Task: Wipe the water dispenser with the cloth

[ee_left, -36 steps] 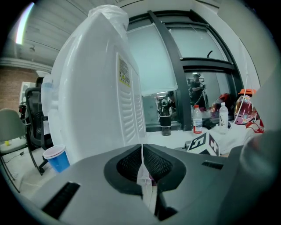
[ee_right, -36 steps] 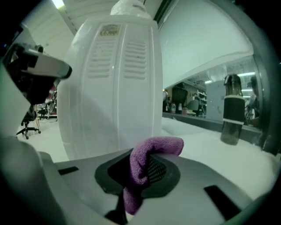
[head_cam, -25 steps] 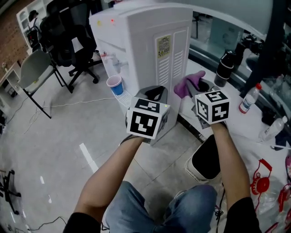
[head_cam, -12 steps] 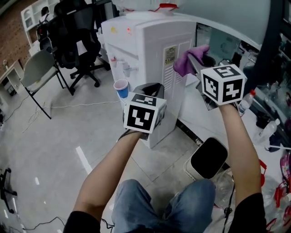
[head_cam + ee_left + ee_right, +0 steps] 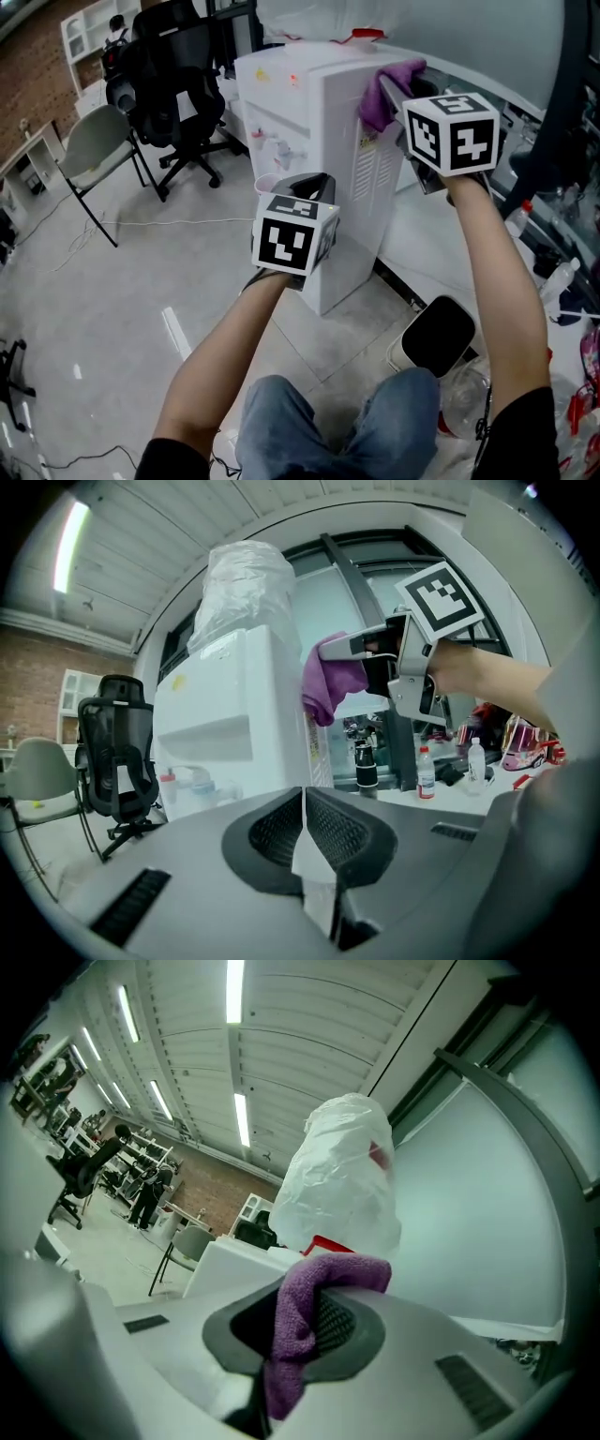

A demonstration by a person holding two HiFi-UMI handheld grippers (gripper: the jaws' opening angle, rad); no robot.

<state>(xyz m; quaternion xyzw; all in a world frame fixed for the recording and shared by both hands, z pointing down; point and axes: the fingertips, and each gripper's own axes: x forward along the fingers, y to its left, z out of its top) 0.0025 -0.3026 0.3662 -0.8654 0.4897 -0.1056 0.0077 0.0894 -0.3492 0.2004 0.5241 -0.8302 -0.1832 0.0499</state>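
Between left tool (image 5: 315, 185) jaws: nothing, closed together, low before the water dispenser (image 5: 323, 141) side | right tool (image 5: 398, 94), higher and farther: clamped on purple cloth (image 5: 377, 107), hanging at dispenser's top corner, contact unclear | step: likely bringing cloth to the top | next: press flat, sweep across.

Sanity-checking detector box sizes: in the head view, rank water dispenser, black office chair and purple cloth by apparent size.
1. water dispenser
2. black office chair, farther from the camera, so it looks smaller than it is
3. purple cloth
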